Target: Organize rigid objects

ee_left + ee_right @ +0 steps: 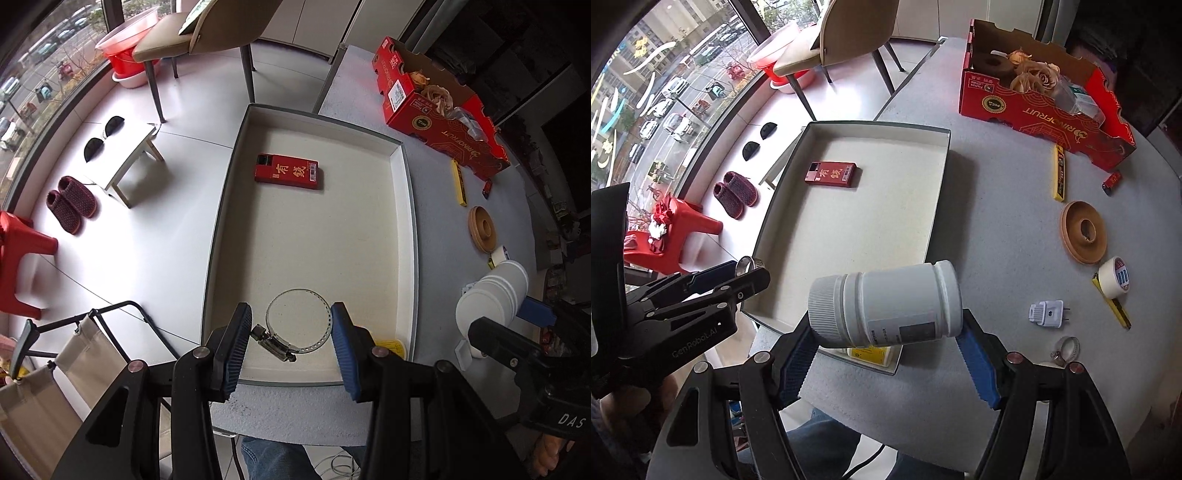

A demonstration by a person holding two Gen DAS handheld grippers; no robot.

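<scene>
Here, right gripper point(886, 354) fingers clamped on a sideways white jar point(886, 304) above the tray's point(404, 229) near corner; left gripper point(290, 334) fingers wide around a hose clamp point(297, 323) lying inside; farther back, a red box point(287, 171).

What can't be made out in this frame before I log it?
- Yellow item at the tray's near corner: mostly hidden by the white bottle in the right wrist view, and by the left claw in the left wrist view.
- Bottle label: print too small to read.
- Hose clamp: whether the left claw is touching it cannot be told.
- Red fruit box: contents partly hidden by its walls.
</scene>
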